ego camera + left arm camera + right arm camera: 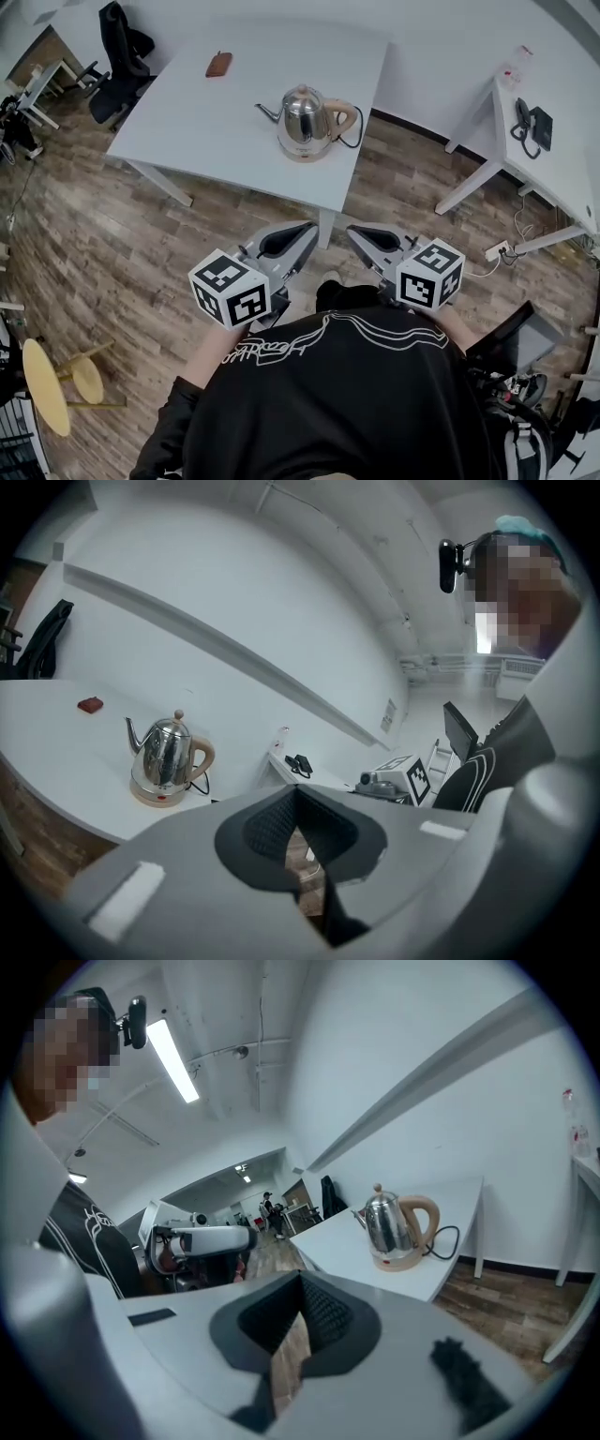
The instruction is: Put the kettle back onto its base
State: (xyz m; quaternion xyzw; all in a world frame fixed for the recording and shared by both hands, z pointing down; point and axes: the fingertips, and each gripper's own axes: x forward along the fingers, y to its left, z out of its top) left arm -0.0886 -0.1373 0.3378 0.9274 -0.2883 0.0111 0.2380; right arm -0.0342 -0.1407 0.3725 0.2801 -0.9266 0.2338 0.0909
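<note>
A steel kettle [305, 114] with a tan handle sits upright on its round base [306, 151], near the front right of the white table [197, 112]. A black cord runs from the base over the table's edge. Both grippers hang close to the person's chest, over the wooden floor and well short of the table. My left gripper [307, 228] is shut with nothing in it, and so is my right gripper [353, 230]. The left gripper view shows the kettle [167, 750] far off beyond the closed jaws [297, 799]. The right gripper view shows the kettle [392, 1222] likewise, past that gripper [300, 1290].
A small brown object [218, 64] lies at the table's far side. A black office chair [117, 56] stands at the table's left end. To the right is a second white desk [553, 169] with a phone [531, 124]. A power strip [497, 250] lies on the floor.
</note>
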